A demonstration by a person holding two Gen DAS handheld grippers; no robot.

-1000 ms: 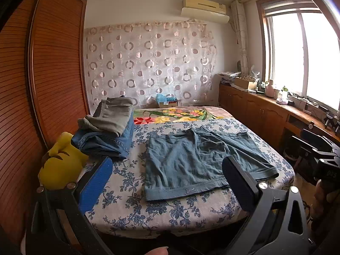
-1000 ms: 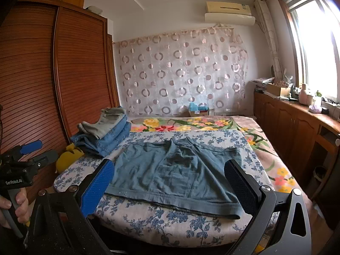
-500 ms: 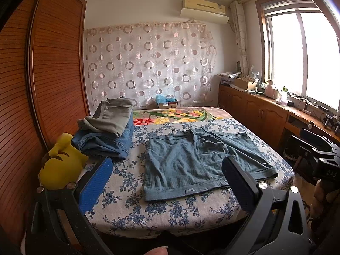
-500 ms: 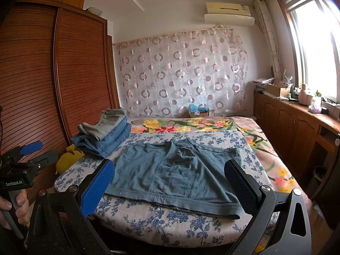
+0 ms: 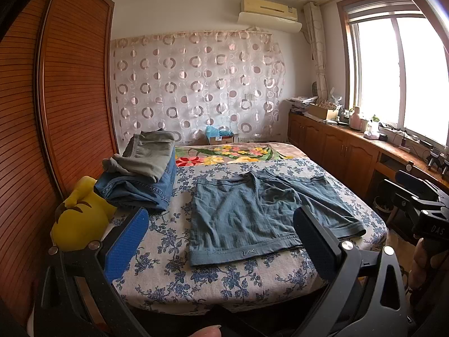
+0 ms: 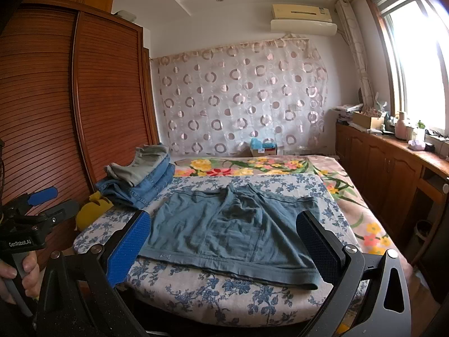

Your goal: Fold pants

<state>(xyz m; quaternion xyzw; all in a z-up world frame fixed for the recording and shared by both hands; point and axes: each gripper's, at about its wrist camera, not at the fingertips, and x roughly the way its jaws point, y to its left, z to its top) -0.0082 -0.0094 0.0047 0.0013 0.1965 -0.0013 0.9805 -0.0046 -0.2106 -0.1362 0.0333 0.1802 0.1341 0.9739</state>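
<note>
Matt blue cloth pants (image 5: pixel 252 219) on floral cotton bedsheet (image 5: pixel 174 266)

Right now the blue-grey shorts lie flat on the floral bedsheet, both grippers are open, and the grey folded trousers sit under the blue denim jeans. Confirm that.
Not quite. The grey folded trousers sit on top of the blue denim jeans, as the left wrist view shows. The blue-grey shorts do lie flat on the floral bedsheet, and the left gripper and right gripper are open.
</note>
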